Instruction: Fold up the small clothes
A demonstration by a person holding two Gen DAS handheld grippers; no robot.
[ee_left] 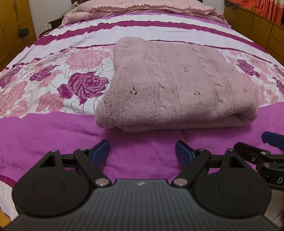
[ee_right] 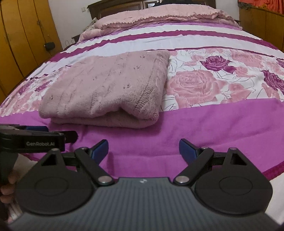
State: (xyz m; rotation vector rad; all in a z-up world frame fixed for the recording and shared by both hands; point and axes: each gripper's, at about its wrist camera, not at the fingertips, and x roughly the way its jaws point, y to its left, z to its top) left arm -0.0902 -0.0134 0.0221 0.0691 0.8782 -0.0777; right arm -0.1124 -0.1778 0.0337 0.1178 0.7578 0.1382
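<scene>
A dusty-pink knitted sweater (ee_left: 175, 85) lies folded in a flat rectangular stack on the bed; it also shows in the right wrist view (ee_right: 110, 88). My left gripper (ee_left: 142, 151) is open and empty, a short way in front of the sweater's near edge, above the magenta blanket. My right gripper (ee_right: 143, 149) is open and empty, in front of and to the right of the sweater. The right gripper's fingers show at the right edge of the left wrist view (ee_left: 271, 138). The left gripper shows at the left edge of the right wrist view (ee_right: 35, 138).
The bed has a floral cover (ee_left: 53, 80) with a magenta blanket (ee_left: 53, 135) over its near part. Pink pillows and a quilt (ee_right: 159, 16) lie at the head. Wooden cupboards (ee_right: 21, 35) stand on the left, wooden cabinets (ee_left: 257, 26) on the right.
</scene>
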